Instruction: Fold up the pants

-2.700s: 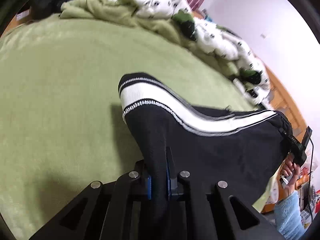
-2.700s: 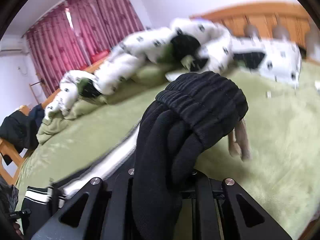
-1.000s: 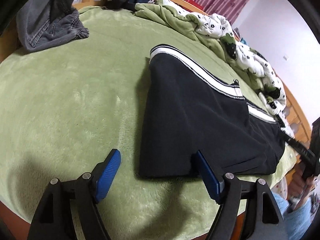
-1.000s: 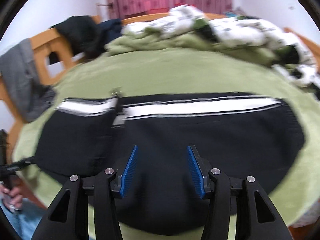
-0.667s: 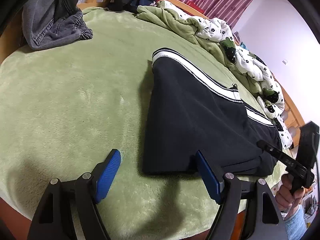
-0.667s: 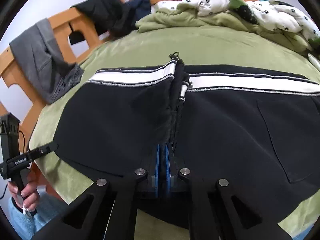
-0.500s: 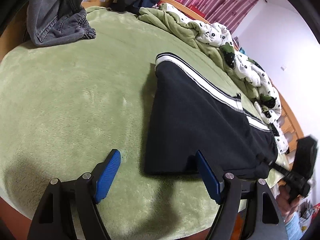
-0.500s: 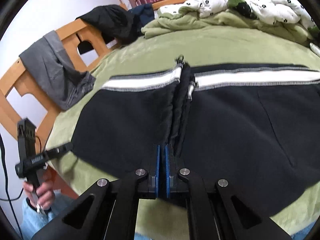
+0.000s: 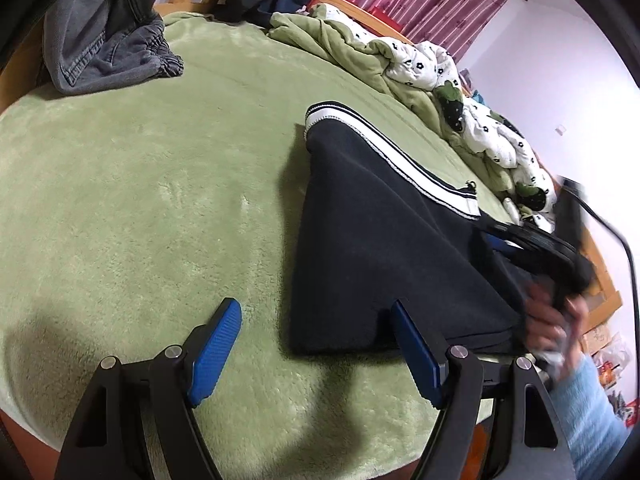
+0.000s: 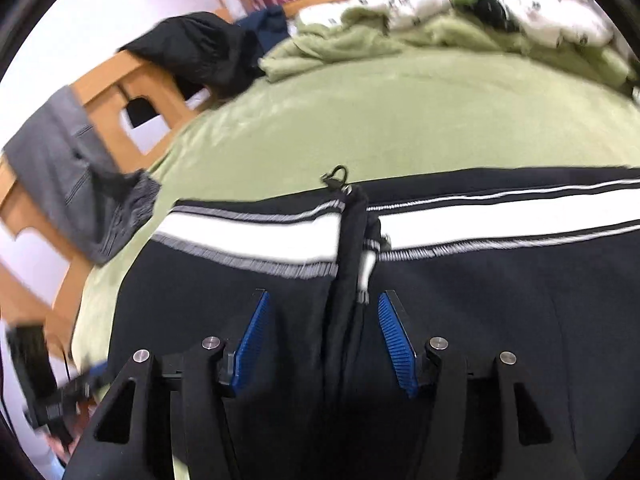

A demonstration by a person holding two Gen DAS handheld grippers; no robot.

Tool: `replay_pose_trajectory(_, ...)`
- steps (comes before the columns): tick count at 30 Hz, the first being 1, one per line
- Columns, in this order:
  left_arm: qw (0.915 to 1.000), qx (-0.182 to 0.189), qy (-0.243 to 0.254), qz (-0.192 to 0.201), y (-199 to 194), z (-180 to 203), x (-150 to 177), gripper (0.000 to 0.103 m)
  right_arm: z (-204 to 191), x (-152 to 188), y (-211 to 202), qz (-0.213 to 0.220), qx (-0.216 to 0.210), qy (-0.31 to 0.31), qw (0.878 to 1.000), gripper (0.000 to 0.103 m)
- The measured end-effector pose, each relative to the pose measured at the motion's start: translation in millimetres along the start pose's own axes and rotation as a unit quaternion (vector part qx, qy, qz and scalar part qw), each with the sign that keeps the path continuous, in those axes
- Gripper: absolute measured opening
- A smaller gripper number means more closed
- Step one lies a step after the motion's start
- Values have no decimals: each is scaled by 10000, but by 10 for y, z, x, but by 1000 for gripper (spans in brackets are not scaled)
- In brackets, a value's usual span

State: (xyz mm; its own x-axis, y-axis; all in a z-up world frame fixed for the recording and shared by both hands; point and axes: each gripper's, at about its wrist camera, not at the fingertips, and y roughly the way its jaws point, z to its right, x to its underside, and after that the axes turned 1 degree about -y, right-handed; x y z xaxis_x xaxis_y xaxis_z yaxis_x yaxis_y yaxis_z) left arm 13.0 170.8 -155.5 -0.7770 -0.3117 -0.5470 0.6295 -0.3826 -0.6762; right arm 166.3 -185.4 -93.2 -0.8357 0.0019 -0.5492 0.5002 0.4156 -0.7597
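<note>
Black pants (image 9: 380,240) with a white side stripe lie folded flat on the green bed cover (image 9: 140,200). My left gripper (image 9: 316,344) is open just above the cover, and the pants' near corner lies between its blue pads, close to the right one. My right gripper (image 10: 324,336) hovers over the pants' middle (image 10: 500,300) with its jaws opening. A raised black crease (image 10: 348,272) stands between its pads, and they do not press on it. In the left wrist view the right gripper (image 9: 520,244) shows blurred at the pants' right end, held by a hand (image 9: 548,320).
Grey jeans (image 9: 108,40) hang over the wooden bed frame (image 10: 120,92) on the left. Dark clothes (image 10: 200,56) lie at the far corner. A rumpled green blanket and a white spotted quilt (image 9: 420,64) run along the far side. The bed's near edge is just under my grippers.
My right gripper, shut on the pants' crease half a second ago, has opened and let it go; it has moved closer to the left gripper. The left gripper has stayed open and still.
</note>
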Motion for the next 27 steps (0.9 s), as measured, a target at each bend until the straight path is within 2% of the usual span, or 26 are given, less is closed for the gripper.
replay_pose_trajectory(2,9999,107,-59,5,-8,-26,-1,75,40,-127,325,-522,83,187,9984,55)
replay_pose_trajectory(3,9999,126,-76,3,-4,-37,-3,75,46,-156,448,-712,84,218,9972,46)
replay_pose_trajectory(4,9999,131,-78,-2,1,-43,-3,75,25,-175,476,-662,93,126,9977,27)
replay_pose_trajectory(6,9999,105,-39,-2,4,-30,6,75,-60,-247,390,-472,155,-314,9983,18)
replay_pose_trajectory(8,10000,62,11,21,12,-7,10,76,10,-301,137,169,-240,-162,9994,18)
replay_pose_trajectory(9,10000,49,20,27,18,-2,6,76,47,-303,121,216,-265,-50,9994,18)
replay_pose_trajectory(12,10000,13,27,24,41,29,-39,76,38,-229,409,-373,188,-235,9989,31)
replay_pose_trajectory(13,10000,12,33,17,38,33,-40,76,23,-174,490,-558,288,-371,9973,31)
replay_pose_trajectory(17,9996,250,-80,-125,10,0,10,76,-7,-85,204,-205,312,-464,9982,34)
replay_pose_trajectory(20,9973,599,-389,-149,-10,-46,122,75,-24,87,-158,83,30,-424,9991,46)
replay_pose_trajectory(23,9976,530,-425,-118,30,-13,135,75,-7,304,-435,256,76,-577,9980,47)
replay_pose_trajectory(26,9971,506,-557,-137,144,36,67,73,141,486,-678,373,160,-469,9981,47)
replay_pose_trajectory(27,9970,471,-604,-116,165,53,47,65,198,533,-726,361,179,-381,9985,47)
